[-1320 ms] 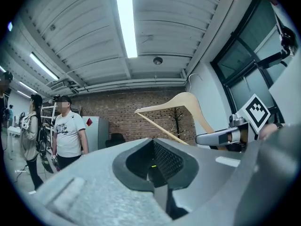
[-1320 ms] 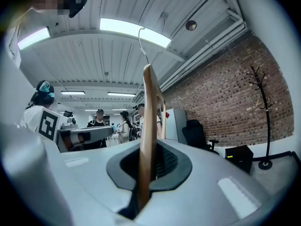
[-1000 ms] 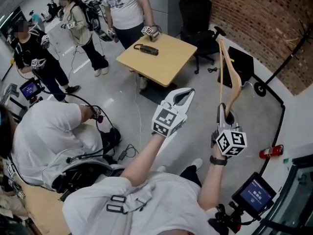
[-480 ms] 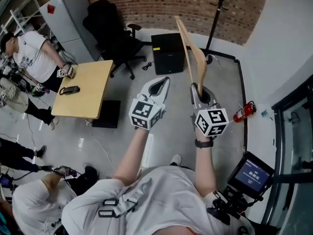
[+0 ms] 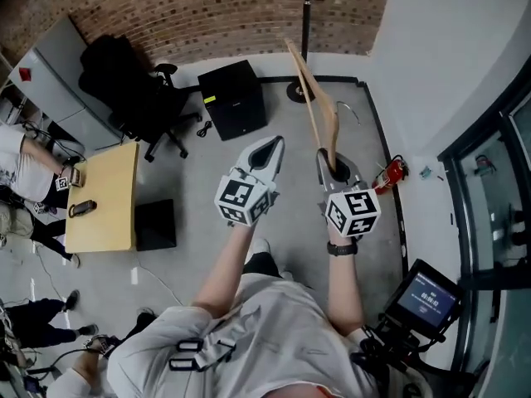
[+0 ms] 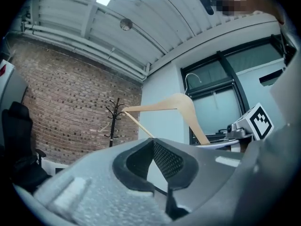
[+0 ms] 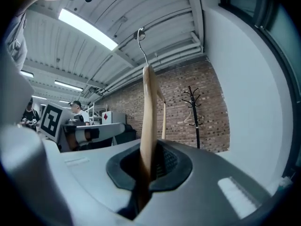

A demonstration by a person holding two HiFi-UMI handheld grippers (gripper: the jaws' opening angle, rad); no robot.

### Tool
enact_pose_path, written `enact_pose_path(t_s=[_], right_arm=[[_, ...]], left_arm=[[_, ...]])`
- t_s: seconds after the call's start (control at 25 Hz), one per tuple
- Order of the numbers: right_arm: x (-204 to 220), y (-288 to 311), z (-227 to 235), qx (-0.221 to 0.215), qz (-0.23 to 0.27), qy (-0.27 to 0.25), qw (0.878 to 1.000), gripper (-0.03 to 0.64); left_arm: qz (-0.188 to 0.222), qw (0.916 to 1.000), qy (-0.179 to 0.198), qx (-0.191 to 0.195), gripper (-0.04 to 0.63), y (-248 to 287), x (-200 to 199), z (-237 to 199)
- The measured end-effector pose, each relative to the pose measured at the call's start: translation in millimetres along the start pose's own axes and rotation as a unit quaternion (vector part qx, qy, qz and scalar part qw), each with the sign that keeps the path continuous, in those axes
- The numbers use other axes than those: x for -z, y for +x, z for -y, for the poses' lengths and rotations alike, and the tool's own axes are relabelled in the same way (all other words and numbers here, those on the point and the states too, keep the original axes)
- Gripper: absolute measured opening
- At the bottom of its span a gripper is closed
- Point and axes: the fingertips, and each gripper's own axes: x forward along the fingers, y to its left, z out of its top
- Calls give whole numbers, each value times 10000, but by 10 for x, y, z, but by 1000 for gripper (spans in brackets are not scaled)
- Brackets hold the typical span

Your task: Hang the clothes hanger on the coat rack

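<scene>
The right tongs (image 5: 329, 157) are clamped on one end of the hanger (image 5: 316, 98), which stands upright with its hook (image 7: 140, 36) on top, well short of the rack (image 5: 306, 11). The left tongs (image 5: 268, 145) are pressed together on nothing, equally short of the rack. The step in hand looks like the carry to the rack. Done well, the grip stays firm, the hanger stays upright, and the hook comes in above a peg of the rack before lowering onto it.
</scene>
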Motion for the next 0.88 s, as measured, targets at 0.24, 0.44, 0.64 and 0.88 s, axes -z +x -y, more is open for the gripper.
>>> enact_pose_path(t_s=[0.24, 0.44, 0.64, 0.88], right_arm=[[137, 260, 606, 360, -98, 84, 9993, 0], [82, 815, 1173, 469, -130, 203, 9986, 0], [-207, 1554, 2156, 464, -150, 192, 9986, 0], [-587, 2437, 3008, 307, -8, 172, 9994, 0]], left_arm=[[-251, 9989, 395, 16, -2, 617, 275, -185], [-116, 9990, 408, 134, -2, 1358, 266, -456], [43, 9994, 324, 85, -2, 2556, 150, -827], [716, 9956, -404, 456, 2, 3599, -86, -1332]])
